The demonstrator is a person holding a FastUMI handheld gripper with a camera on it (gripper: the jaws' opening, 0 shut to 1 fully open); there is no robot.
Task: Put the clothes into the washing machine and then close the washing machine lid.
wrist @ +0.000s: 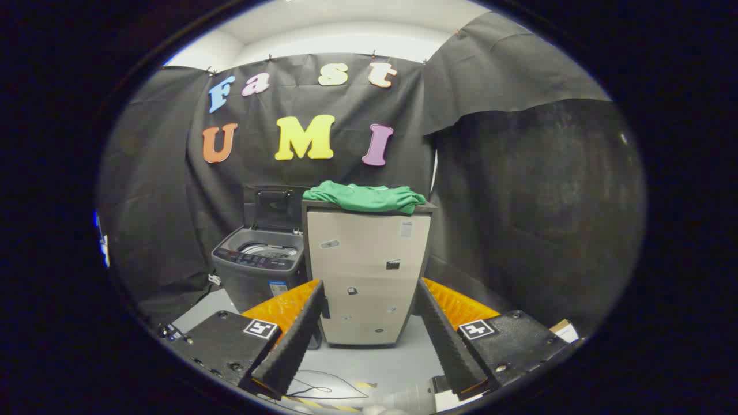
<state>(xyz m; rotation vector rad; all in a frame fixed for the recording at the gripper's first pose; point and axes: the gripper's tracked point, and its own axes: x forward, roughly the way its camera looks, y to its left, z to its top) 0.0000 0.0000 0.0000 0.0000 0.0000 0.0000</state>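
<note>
Holding the claw wide open, gripping nothing. Lying well beyond its fingers: green clothes, draped across the cabinet top, beside the open-lidded washing machine.

I note green clothes on a beige cabinet with a dark top. The washer is dark grey, lid black. Floor pale grey with yellow-black striped tape.
</note>
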